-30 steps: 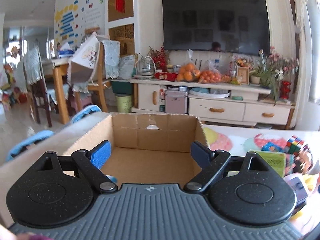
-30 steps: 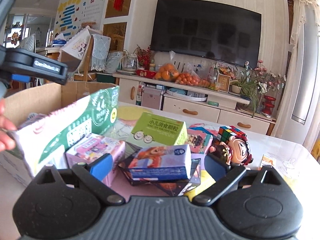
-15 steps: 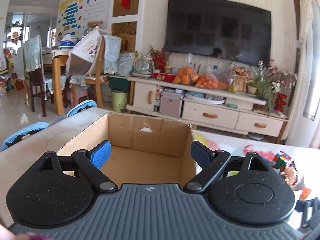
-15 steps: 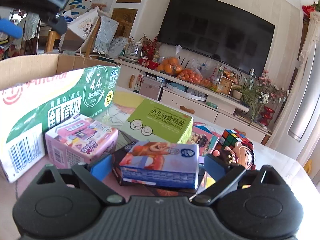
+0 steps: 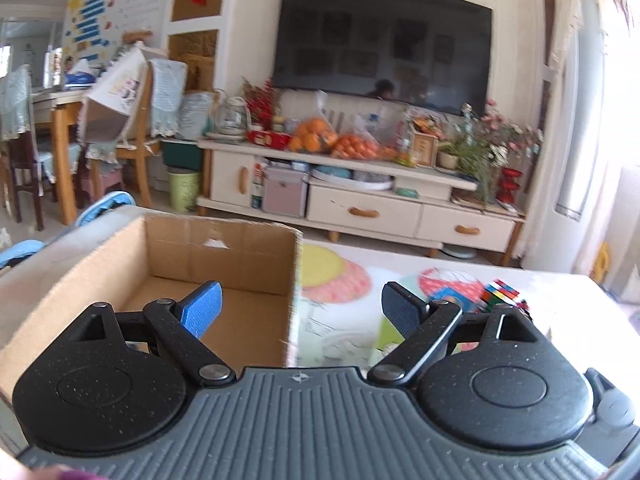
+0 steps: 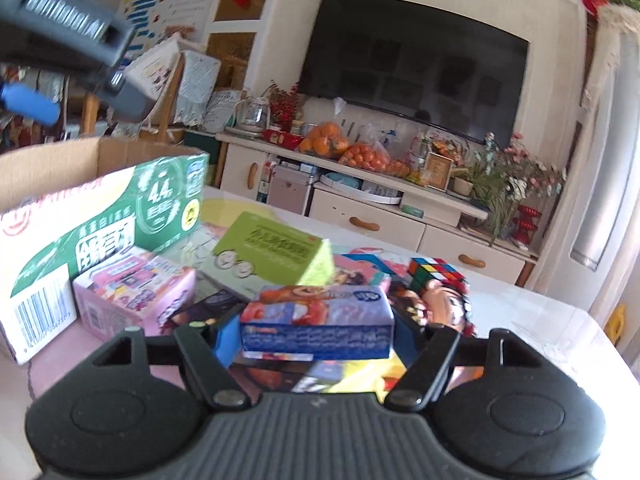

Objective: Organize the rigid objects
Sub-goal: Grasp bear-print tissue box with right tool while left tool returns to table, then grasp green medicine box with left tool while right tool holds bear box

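An open cardboard box (image 5: pixel 224 248) stands on the table at the left; what shows of its inside is bare. It also shows in the right wrist view (image 6: pixel 100 200) with a green and white printed side. My left gripper (image 5: pixel 300 312) is open and empty, above the box's right wall. My right gripper (image 6: pixel 316 332) has its fingers on both ends of a blue cartoon-printed box (image 6: pixel 318 322), which lies on a pile of small boxes. The left gripper (image 6: pixel 60 40) appears at the upper left in the right wrist view.
Around the blue box lie a pink box (image 6: pixel 136 292), a green box (image 6: pixel 276 248), a Rubik's cube (image 6: pixel 436 272), a doll head (image 6: pixel 444 304) and dark flat packs (image 6: pixel 208 308). A TV cabinet (image 5: pixel 360 204) stands beyond the table.
My right gripper has moved forward and closed in around the blue box. My left gripper has swung right, from over the cardboard box's middle to over its right wall.
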`<state>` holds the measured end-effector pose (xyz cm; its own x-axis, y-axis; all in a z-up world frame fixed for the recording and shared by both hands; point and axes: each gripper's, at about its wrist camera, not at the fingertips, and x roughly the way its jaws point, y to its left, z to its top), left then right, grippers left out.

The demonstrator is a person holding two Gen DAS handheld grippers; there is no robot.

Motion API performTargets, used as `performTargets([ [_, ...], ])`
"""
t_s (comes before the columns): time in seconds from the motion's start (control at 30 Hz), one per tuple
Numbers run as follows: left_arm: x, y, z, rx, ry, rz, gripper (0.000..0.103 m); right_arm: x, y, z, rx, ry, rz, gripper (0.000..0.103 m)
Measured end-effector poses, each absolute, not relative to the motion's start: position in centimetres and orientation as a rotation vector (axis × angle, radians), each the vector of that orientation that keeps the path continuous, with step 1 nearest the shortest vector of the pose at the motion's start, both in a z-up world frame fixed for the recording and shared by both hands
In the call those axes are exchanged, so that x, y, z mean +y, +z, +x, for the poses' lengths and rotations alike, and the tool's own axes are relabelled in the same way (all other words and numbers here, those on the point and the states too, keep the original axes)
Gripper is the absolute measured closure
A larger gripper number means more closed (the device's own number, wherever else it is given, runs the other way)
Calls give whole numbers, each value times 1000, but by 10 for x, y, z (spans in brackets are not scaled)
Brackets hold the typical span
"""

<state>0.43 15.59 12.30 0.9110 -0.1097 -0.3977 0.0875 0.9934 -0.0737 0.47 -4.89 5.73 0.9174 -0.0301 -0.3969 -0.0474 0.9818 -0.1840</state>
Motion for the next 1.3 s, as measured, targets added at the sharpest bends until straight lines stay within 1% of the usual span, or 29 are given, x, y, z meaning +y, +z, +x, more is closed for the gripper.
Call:
performTargets([
  [0.23,126,114,13,474,-199,-28,0,-88,70,-2,401,-46,-127,30],
  [0.53,73,82,53,592,-356,118,0,-111,65,-3,439,-43,-106,30],
  [0.87,55,52,98,690,-330,166,0,-131,62,-3,458,-4,-82,30],
  [1.3,47,50,111,652,-299,154,0,-136,59,1,479,23,-73,30],
])
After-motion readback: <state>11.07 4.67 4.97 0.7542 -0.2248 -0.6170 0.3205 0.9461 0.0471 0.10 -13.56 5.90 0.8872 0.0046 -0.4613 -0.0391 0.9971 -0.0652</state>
